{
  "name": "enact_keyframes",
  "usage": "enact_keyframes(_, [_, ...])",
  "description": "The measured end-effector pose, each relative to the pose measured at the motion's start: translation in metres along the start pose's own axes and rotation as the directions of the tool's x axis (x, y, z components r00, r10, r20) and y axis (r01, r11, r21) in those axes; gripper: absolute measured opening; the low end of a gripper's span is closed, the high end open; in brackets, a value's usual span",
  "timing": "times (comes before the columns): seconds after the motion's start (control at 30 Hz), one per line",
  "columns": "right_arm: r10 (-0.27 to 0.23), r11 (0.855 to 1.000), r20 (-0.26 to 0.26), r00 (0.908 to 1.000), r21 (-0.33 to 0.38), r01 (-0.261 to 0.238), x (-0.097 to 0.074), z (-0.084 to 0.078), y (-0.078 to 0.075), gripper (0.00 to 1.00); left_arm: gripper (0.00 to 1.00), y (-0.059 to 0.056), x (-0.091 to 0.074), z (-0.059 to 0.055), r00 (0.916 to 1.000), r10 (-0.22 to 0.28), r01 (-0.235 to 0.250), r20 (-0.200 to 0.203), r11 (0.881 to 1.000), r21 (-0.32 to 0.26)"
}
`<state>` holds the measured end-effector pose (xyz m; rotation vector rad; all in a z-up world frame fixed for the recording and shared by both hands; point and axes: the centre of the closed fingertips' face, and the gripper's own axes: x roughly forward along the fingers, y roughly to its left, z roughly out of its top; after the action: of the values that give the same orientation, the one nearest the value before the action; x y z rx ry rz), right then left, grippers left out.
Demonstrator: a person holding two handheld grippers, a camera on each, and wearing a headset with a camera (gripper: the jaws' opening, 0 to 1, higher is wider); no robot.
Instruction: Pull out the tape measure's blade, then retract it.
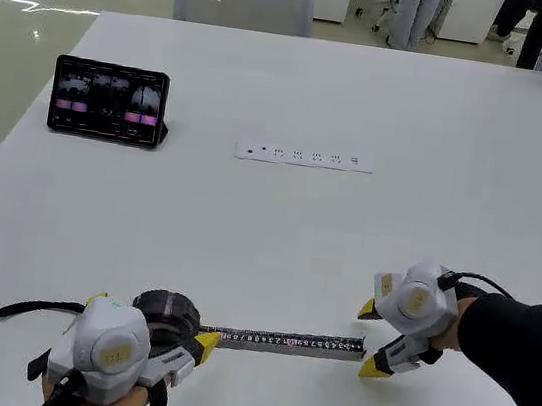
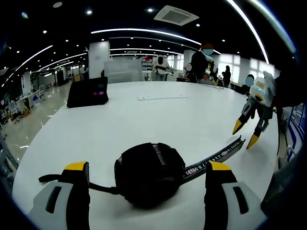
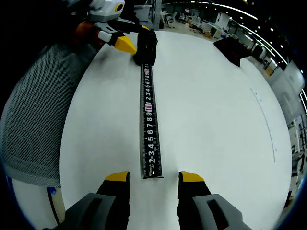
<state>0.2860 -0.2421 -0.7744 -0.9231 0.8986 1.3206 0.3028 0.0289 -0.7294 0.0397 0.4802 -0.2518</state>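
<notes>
The black tape measure case (image 1: 175,309) lies near the table's front edge, between the wide-apart jaws of my left gripper (image 1: 152,320). In the left gripper view the case (image 2: 149,173) sits in the gap with room on both sides, and that gripper (image 2: 147,168) is open. The blade (image 1: 287,342) runs flat to the right across the table. Its hooked end (image 3: 152,173) lies between the yellow tips of my right gripper (image 3: 154,177), which is open and not touching it. From the head view, the right gripper (image 1: 370,339) straddles the blade's end.
A tablet (image 1: 108,101) stands at the back left and a white power strip (image 1: 304,156) lies mid-table. The case's black strap (image 1: 34,309) trails left. People stand beyond the white table's (image 1: 277,234) far edge.
</notes>
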Motion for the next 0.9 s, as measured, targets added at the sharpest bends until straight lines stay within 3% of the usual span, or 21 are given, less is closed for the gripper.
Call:
enact_keyframes(0.1, [0.005,1.000,-0.001,1.0000,-0.011,-0.005,0.0020,0.0002,0.0008,0.30,0.99,0.0014,0.0005,0.0036,0.9998,0.001,-0.001,0.021,1.000,0.009])
enact_keyframes(0.43, [0.032,0.999,0.002,0.9995,-0.012,-0.032,0.0062,0.0020,0.0027,0.16,0.99,0.0047,0.0023,0.0040,0.9995,0.012,-0.012,0.031,1.000,-0.001])
enact_keyframes(0.67, [0.041,0.999,-0.002,0.9992,-0.005,-0.041,0.0067,0.0027,0.0018,0.13,0.99,0.0031,0.0061,0.0059,0.9991,0.014,-0.013,0.039,1.000,-0.010])
enact_keyframes(0.9, [0.061,0.998,-0.047,0.9970,-0.016,-0.062,0.0066,0.0031,0.0003,0.10,0.85,0.0031,0.0070,0.0022,0.9992,0.018,-0.017,0.036,1.000,-0.014])
